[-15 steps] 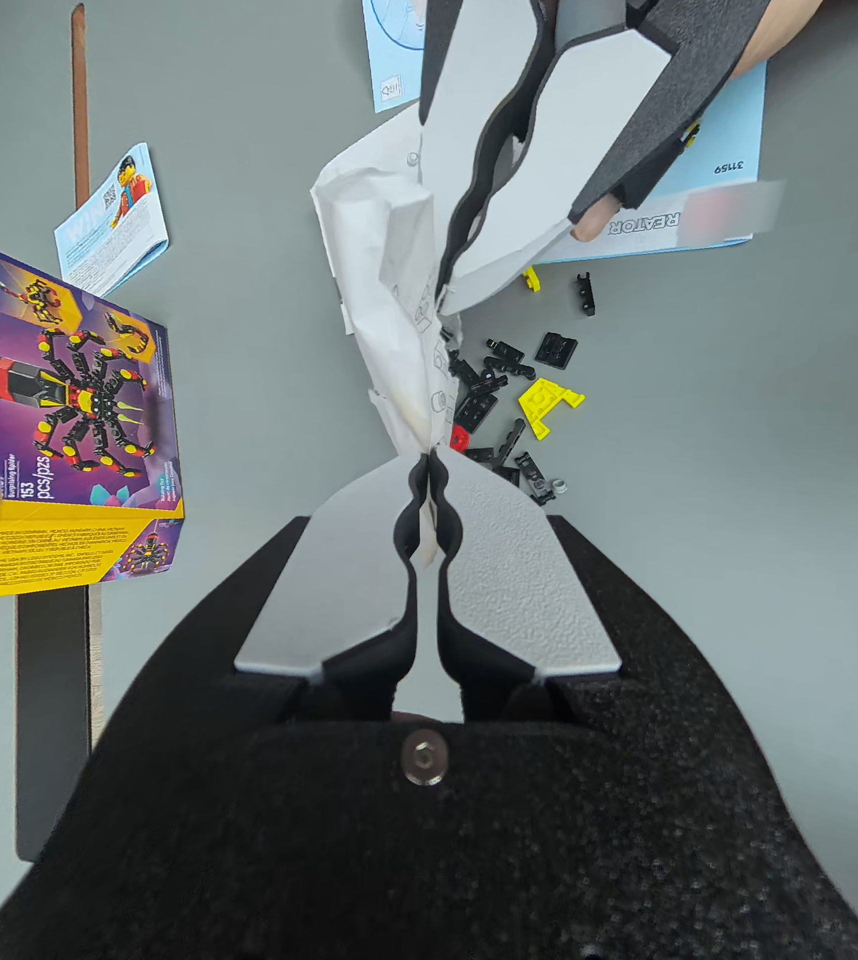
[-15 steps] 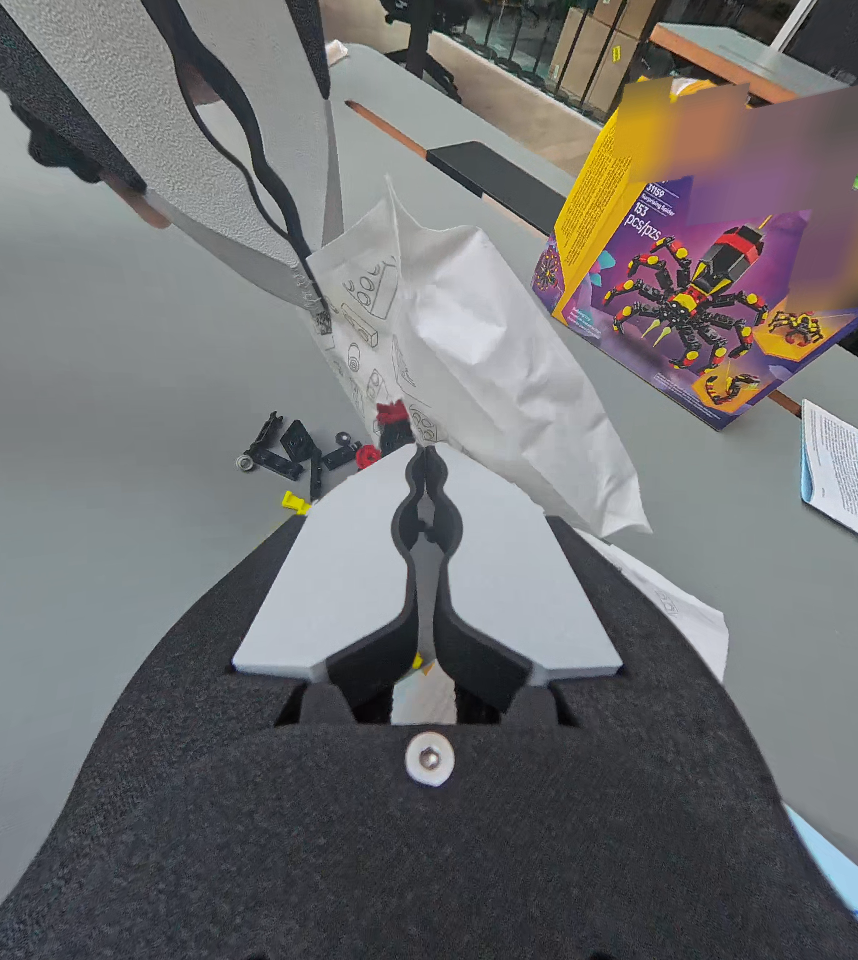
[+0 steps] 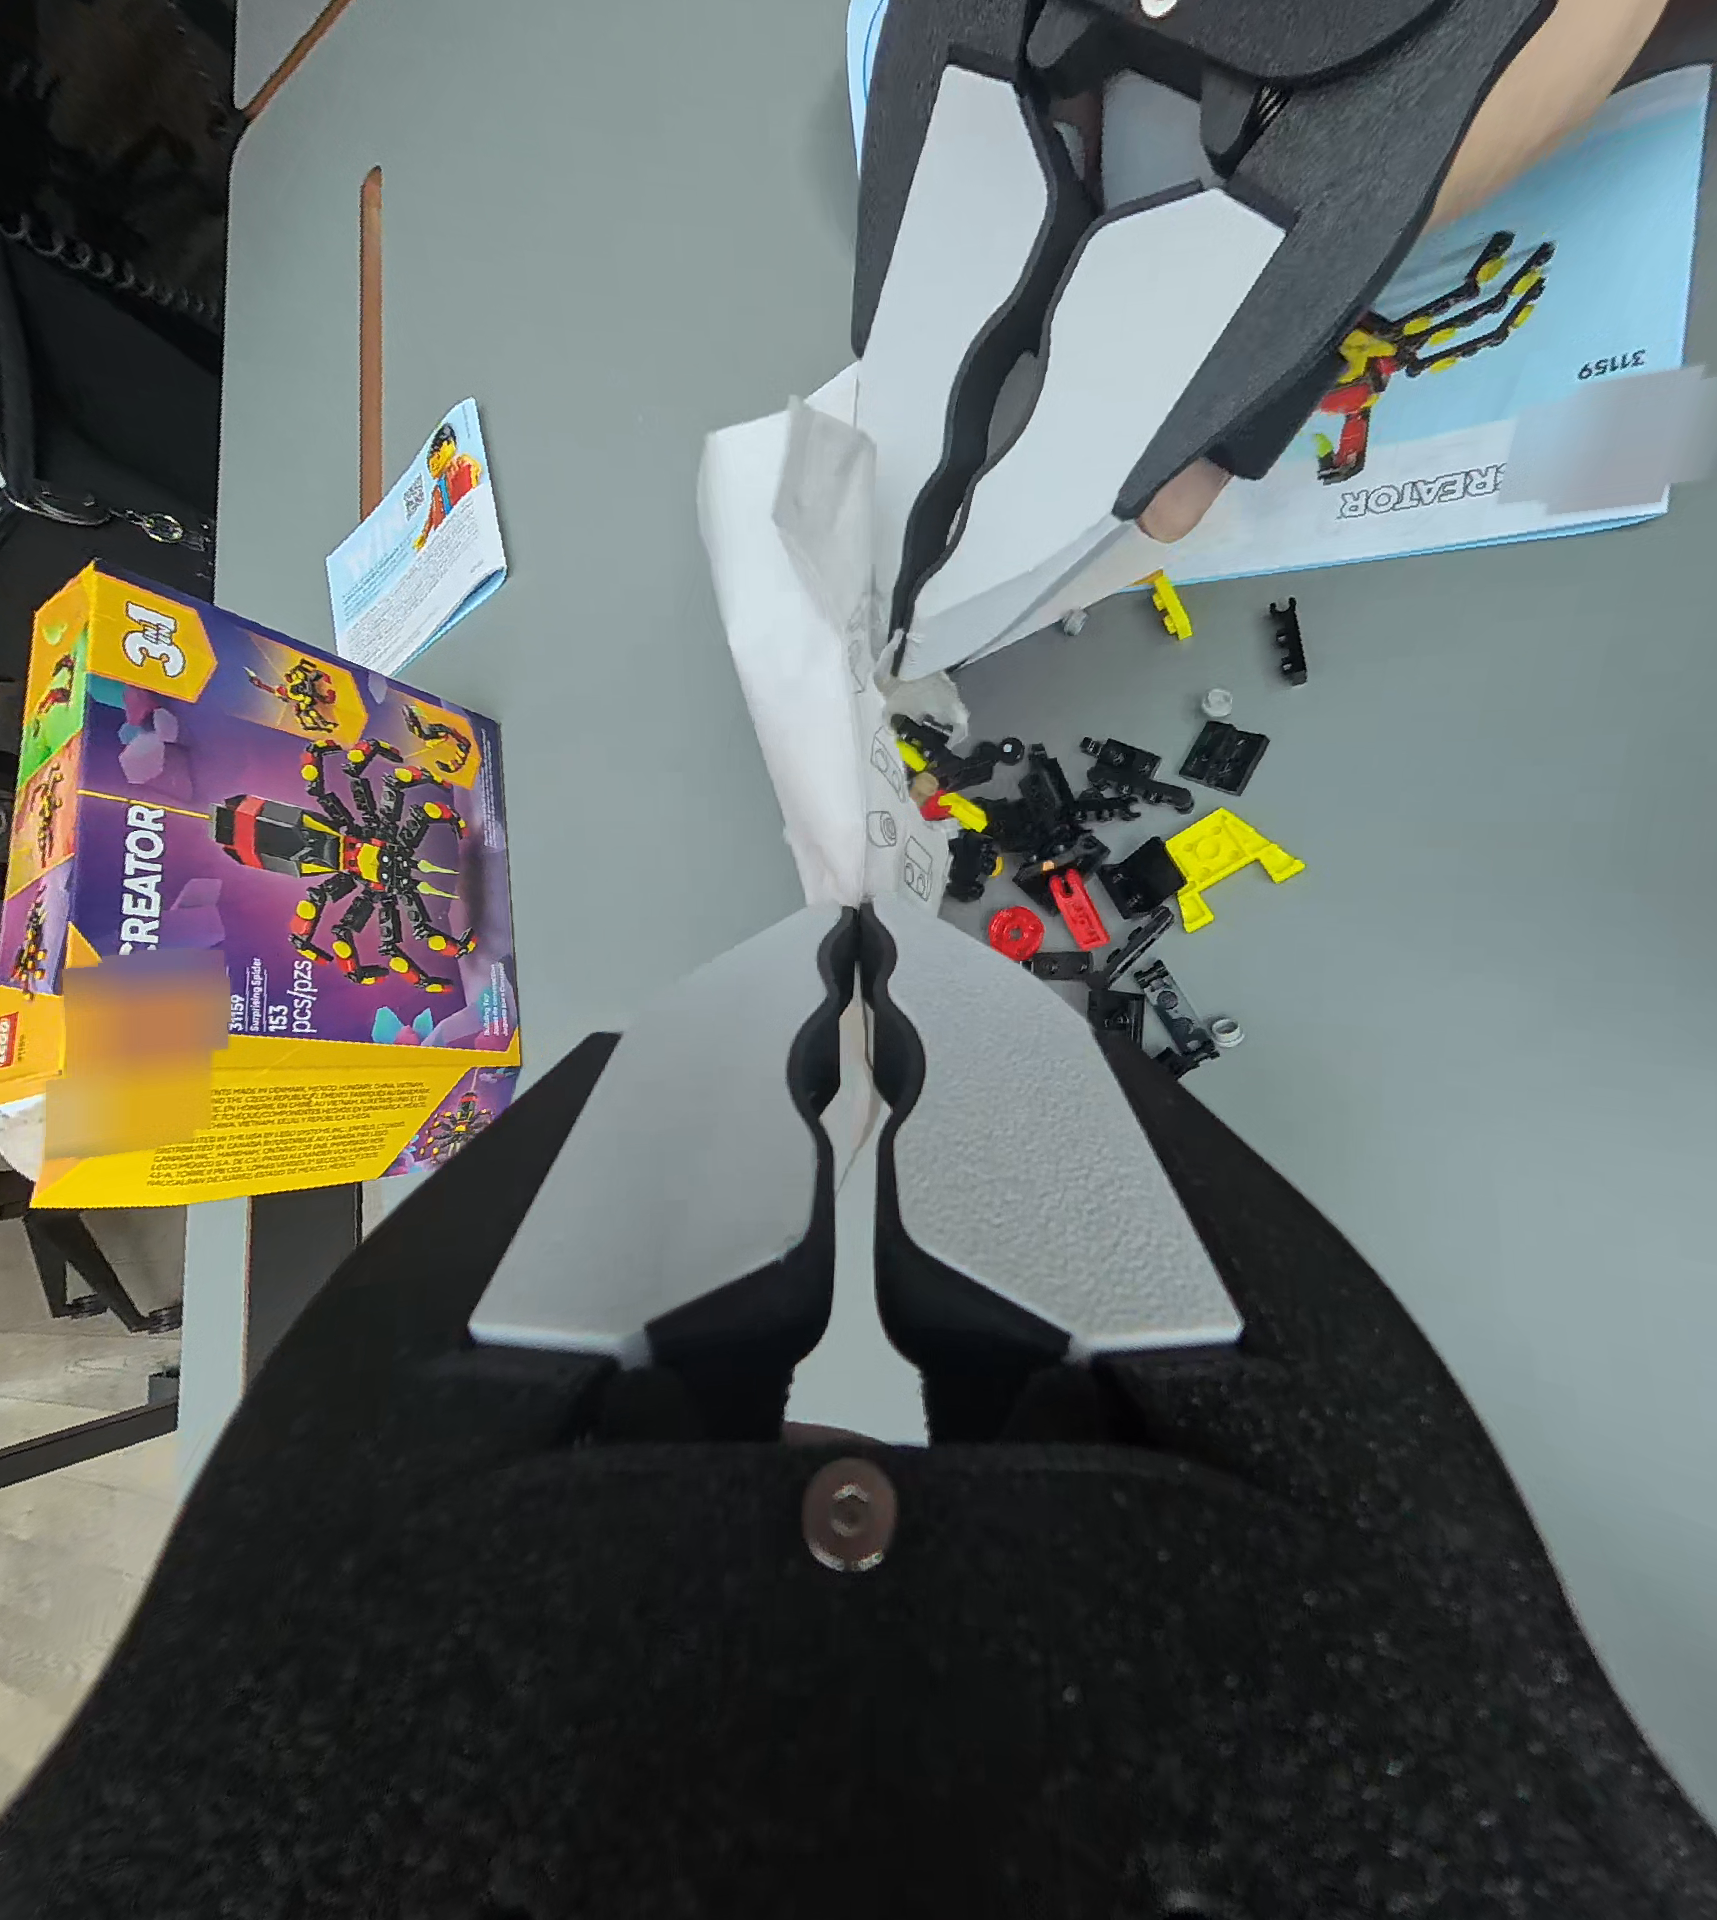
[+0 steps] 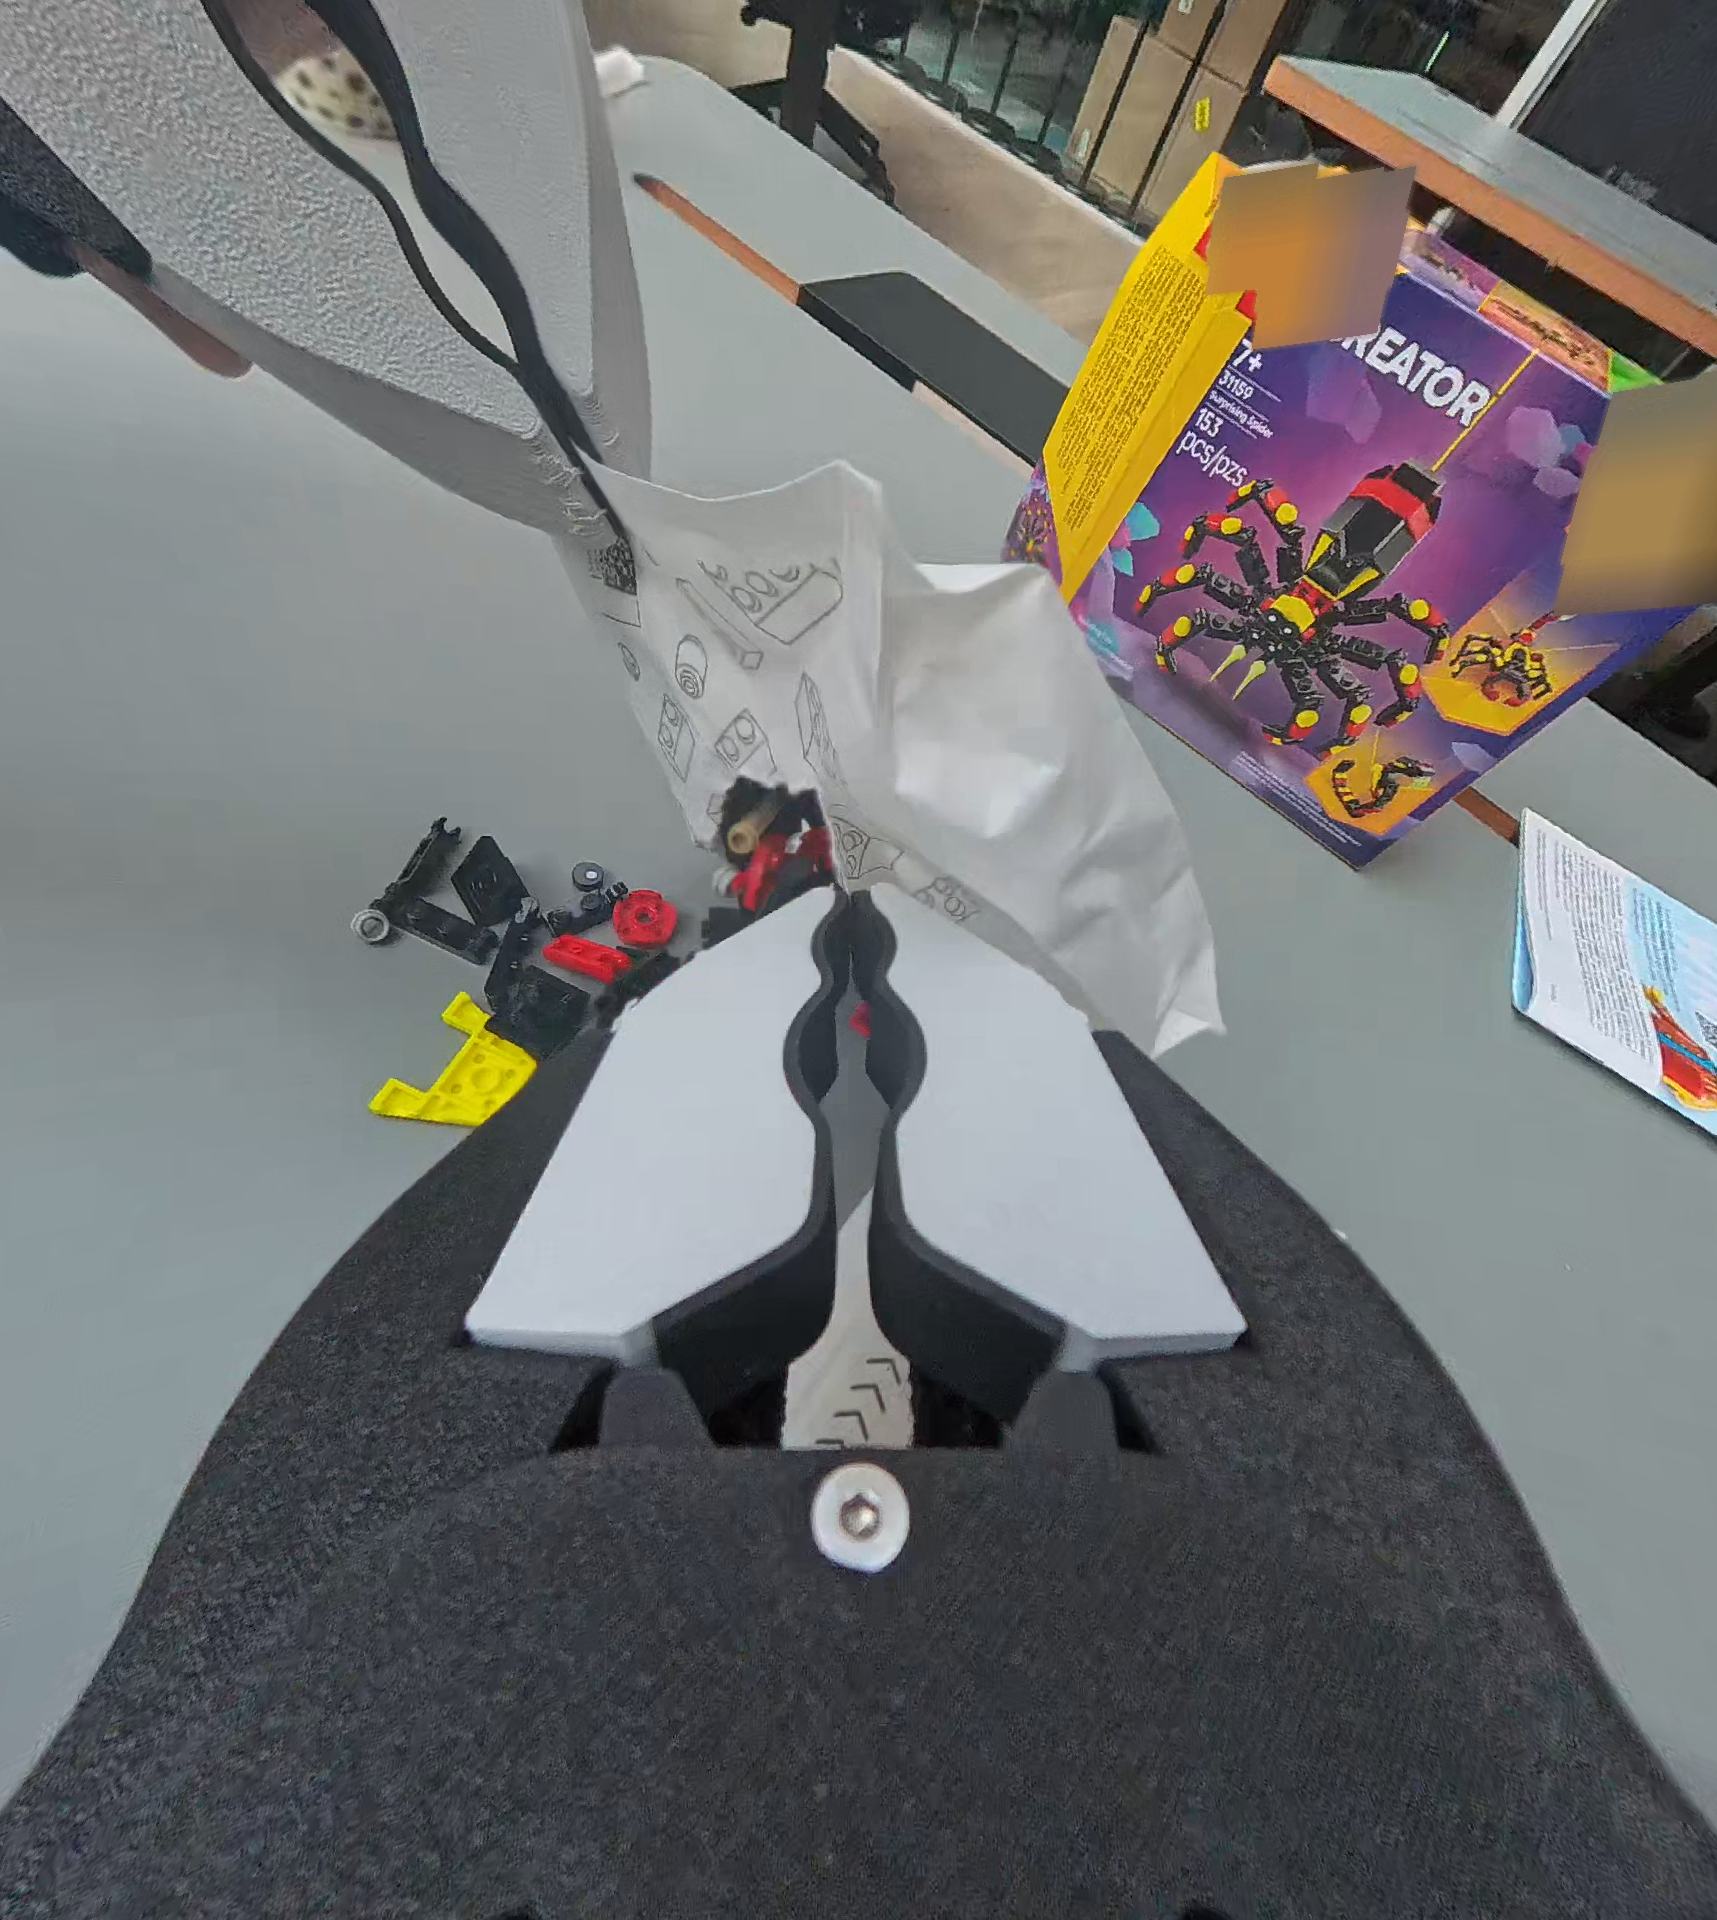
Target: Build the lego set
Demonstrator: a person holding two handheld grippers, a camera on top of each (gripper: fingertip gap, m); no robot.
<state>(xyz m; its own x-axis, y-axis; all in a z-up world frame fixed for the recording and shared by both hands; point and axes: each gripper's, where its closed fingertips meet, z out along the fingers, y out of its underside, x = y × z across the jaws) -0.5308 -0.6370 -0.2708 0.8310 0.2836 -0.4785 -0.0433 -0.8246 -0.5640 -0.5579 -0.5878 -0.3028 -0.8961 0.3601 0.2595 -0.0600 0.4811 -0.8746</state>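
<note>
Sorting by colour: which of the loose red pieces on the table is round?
The red disc, lying beside the left gripper. The other red piece next to it is a flat oblong.

The white paper bag (image 4: 989,748) hangs between both grippers, blocking the middle. Loose Lego pieces (image 4: 532,956) crowd the grey table (image 4: 158,727) at near left; beyond them it lies open. The set box (image 4: 1353,582) and leaflet (image 4: 1654,997) block the right.
</note>
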